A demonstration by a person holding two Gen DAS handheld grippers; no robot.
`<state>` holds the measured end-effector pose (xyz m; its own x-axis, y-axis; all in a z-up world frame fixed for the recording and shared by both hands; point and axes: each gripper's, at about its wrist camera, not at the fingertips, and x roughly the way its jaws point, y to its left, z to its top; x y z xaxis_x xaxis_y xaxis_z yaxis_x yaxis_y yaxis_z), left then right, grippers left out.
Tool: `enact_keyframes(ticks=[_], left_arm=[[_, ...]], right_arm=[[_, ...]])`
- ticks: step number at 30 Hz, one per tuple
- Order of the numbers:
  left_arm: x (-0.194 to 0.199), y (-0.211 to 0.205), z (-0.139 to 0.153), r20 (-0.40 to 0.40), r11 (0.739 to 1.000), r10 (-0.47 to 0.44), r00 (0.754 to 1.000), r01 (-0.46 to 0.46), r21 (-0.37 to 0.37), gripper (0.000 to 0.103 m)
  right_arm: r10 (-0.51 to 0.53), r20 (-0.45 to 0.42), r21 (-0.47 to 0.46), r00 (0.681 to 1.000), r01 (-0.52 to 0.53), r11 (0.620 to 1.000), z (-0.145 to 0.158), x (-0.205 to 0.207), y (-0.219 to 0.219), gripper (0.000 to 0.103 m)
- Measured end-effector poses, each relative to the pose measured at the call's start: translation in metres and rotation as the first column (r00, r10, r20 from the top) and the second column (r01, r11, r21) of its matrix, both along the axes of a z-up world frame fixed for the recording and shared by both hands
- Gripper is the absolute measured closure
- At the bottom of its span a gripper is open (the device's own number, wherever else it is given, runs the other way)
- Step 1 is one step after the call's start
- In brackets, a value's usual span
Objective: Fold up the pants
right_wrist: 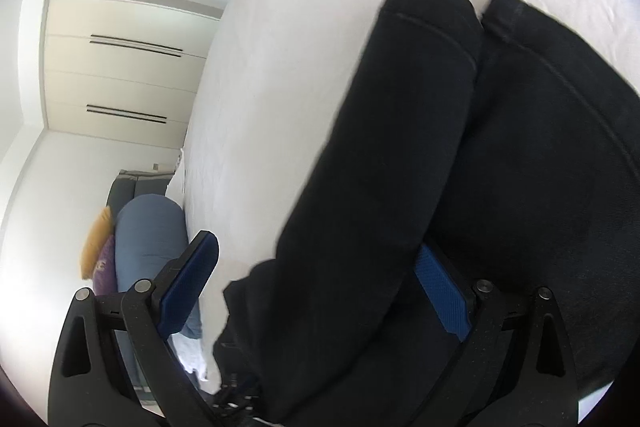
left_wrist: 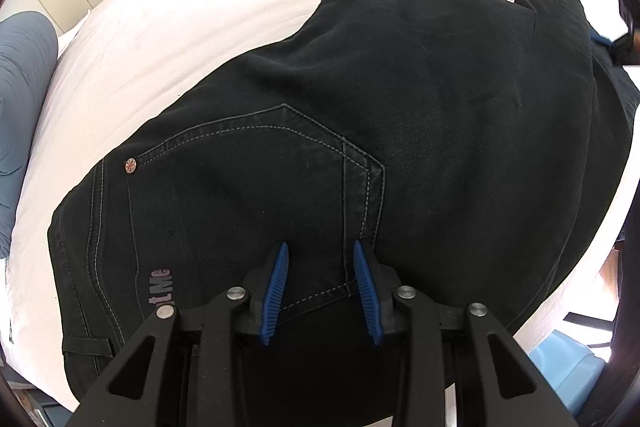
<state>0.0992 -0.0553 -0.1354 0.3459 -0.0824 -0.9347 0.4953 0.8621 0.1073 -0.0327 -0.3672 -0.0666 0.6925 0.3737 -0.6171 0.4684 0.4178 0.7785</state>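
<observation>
**Black pants on the white bed, one gripper over the pocket, one at the legs**

The black pants [left_wrist: 400, 107] lie flat on a white bed [left_wrist: 200, 7]. In the left wrist view the long way of the pants runs from the waist end, at the bottom left, up to the leg ends at the top right. The back side faces up, so a back pocket [left_wrist: 256, 195] with light stitching shows. In the right wrist view the two leg ends [right_wrist: 436, 23] lie side by side and point to the top of the picture.

The left gripper [left_wrist: 320, 247] points steeply down at the pocket corner. Its blue fingers [left_wrist: 276, 291] stand partly apart with the cloth below and between them (they do not squeeze it, and it is hard to tell if the tips touch).

The right gripper [right_wrist: 320, 259] stands wide open around the leg cloth. One blue finger [right_wrist: 188, 287] hangs out over the bed edge, clear of the cloth. The other finger [right_wrist: 442, 295] is partly hidden by the black cloth. This gripper also shows as a dark blur at the top right of the left wrist view, by the leg ends.

Pale letters near the waist read "tMc" [left_wrist: 160, 287], and the rest is cut off. A small round rivet [left_wrist: 131, 165] sits at the pocket corner.

A blue pillow [right_wrist: 152, 247] lies beside the bed, and cream closet doors [right_wrist: 120, 67] stand behind it.
</observation>
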Motion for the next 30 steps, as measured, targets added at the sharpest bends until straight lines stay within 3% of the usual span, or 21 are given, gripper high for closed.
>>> enact_keyframes(ticks=[3, 4, 8, 10, 11, 13, 15, 17, 18, 22, 26, 30], left_arm=[[0.001, 0.005, 0.002, 0.008, 1.000, 0.001, 1.000, -0.001, -0.002, 0.066], [-0.001, 0.007, 0.003, 0.010, 1.000, 0.003, 1.000, -0.003, -0.003, 0.066], [-0.004, 0.004, 0.002, 0.014, 1.000, 0.006, 1.000, -0.006, -0.005, 0.066], [-0.004, 0.006, 0.001, 0.016, 1.000, 0.009, 1.000, -0.009, -0.010, 0.066], [-0.004, 0.007, 0.001, 0.017, 1.000, 0.011, 1.000, -0.011, -0.013, 0.066], [-0.009, 0.014, 0.001, 0.021, 1.000, 0.011, 1.000, -0.011, -0.015, 0.066], [-0.009, 0.021, -0.001, 0.024, 1.000, 0.009, 1.000, -0.009, -0.016, 0.066], [-0.010, 0.029, -0.006, 0.024, 1.000, 0.009, 1.000, -0.009, -0.017, 0.066], [-0.010, 0.029, -0.006, 0.024, 1.000, 0.009, 1.000, -0.009, -0.015, 0.066], [-0.009, 0.024, -0.004, 0.019, 1.000, 0.010, 1.000, -0.010, 0.002, 0.066], [-0.007, 0.015, -0.002, 0.013, 1.000, 0.013, 1.000, -0.013, 0.015, 0.066], [-0.004, 0.010, -0.004, 0.004, 1.000, 0.007, 1.000, -0.007, 0.028, 0.066]], right_arm=[[-0.011, -0.048, 0.035, 0.999, 0.012, 0.999, 0.035, 0.023, -0.015, 0.006], [-0.014, -0.024, 0.055, 1.000, 0.016, 0.998, 0.052, 0.030, -0.022, 0.006], [-0.005, 0.146, -0.080, 0.989, 0.017, 0.997, 0.142, 0.044, -0.038, 0.006], [-0.010, 0.265, -0.087, 0.964, 0.034, 0.996, 0.169, 0.042, -0.041, 0.006], [-0.006, 0.280, -0.108, 0.960, 0.037, 0.993, 0.174, 0.037, -0.043, 0.006], [0.014, 0.292, -0.130, 0.956, 0.025, 0.991, 0.165, 0.012, -0.041, 0.006], [-0.002, 0.306, -0.067, 0.952, 0.024, 0.997, 0.135, -0.008, -0.056, 0.009], [-0.031, 0.246, -0.013, 0.969, 0.035, 0.999, 0.096, -0.018, -0.058, 0.023], [-0.040, 0.207, -0.027, 0.977, 0.047, 0.999, 0.076, -0.025, -0.058, 0.024], [-0.009, 0.207, -0.136, 0.978, 0.037, 0.990, 0.030, -0.041, -0.066, 0.024], [0.041, 0.286, -0.276, 0.957, 0.041, 0.960, 0.028, -0.046, -0.086, 0.024], [0.211, 0.262, -0.427, 0.942, -0.083, 0.901, 0.025, -0.032, -0.102, 0.024]])
